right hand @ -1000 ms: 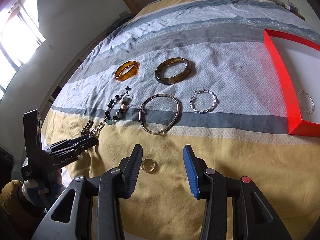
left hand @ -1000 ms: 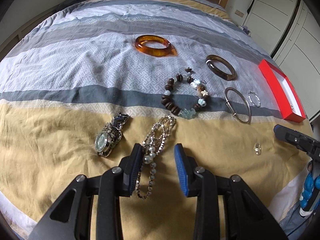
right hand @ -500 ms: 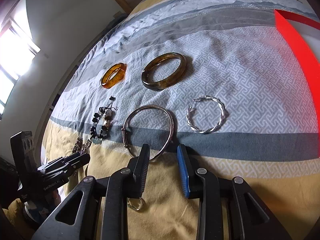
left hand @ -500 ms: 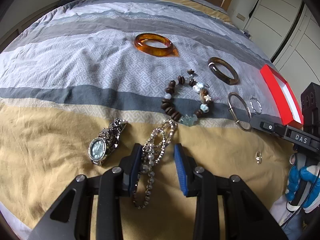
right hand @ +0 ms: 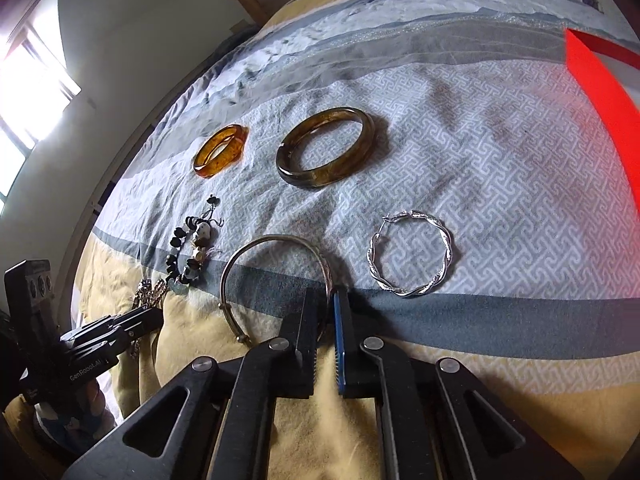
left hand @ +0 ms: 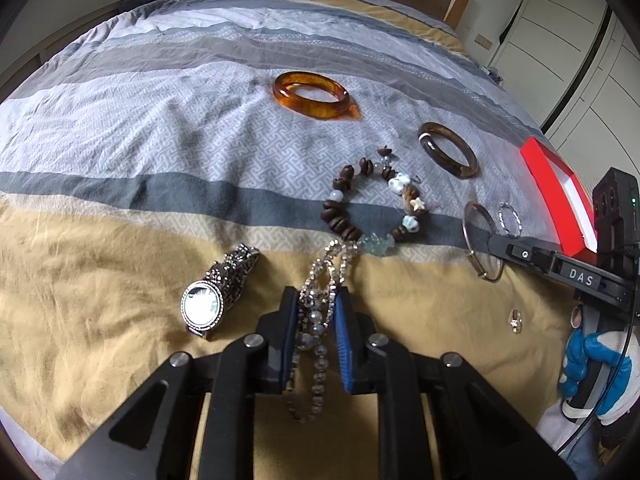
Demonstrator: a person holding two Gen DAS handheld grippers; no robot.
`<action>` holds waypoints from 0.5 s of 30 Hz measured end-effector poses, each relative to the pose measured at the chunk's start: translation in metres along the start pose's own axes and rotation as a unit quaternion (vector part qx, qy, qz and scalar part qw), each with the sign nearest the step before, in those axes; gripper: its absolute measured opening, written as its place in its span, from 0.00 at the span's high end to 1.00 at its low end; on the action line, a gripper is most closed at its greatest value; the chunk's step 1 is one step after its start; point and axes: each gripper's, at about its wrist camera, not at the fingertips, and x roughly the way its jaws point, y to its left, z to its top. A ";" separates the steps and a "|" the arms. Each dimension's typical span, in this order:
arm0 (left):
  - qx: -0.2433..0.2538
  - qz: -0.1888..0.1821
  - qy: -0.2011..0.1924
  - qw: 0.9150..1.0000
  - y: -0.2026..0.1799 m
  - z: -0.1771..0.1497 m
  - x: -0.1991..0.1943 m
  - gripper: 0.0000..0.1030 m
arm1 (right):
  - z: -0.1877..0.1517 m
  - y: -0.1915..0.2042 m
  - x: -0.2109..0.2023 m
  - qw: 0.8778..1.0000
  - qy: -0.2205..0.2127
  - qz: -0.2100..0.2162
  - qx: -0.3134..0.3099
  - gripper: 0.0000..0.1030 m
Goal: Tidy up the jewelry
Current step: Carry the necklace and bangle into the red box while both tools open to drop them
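Note:
Jewelry lies on a striped bed. My left gripper (left hand: 318, 300) is shut on a rhinestone and pearl chain (left hand: 316, 320) that still rests on the yellow stripe. A silver watch (left hand: 202, 306) lies just left of it. My right gripper (right hand: 326, 302) is shut on the rim of a thin metal bangle (right hand: 276, 240), which also shows in the left wrist view (left hand: 476, 220). A twisted silver hoop (right hand: 410, 258) lies to its right. A red box (left hand: 560, 196) stands at the far right, its edge also in the right wrist view (right hand: 604, 92).
An amber bangle (left hand: 312, 94), a dark brown bangle (left hand: 448, 150) and a wooden bead bracelet (left hand: 372, 208) lie further back. A small ring (left hand: 515, 320) lies on the yellow stripe near the right hand's blue glove (left hand: 588, 364). The headboard is at the far end.
Both grippers have moved forward and closed: the left onto the rhinestone chain, the right onto the thin bangle's rim. The small ring has passed out of the right wrist view.

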 end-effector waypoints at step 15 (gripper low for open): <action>0.016 0.009 -0.050 0.999 -0.021 0.005 -0.063 0.87 | -0.002 0.038 -0.093 0.997 -0.060 -0.020 -0.045 0.95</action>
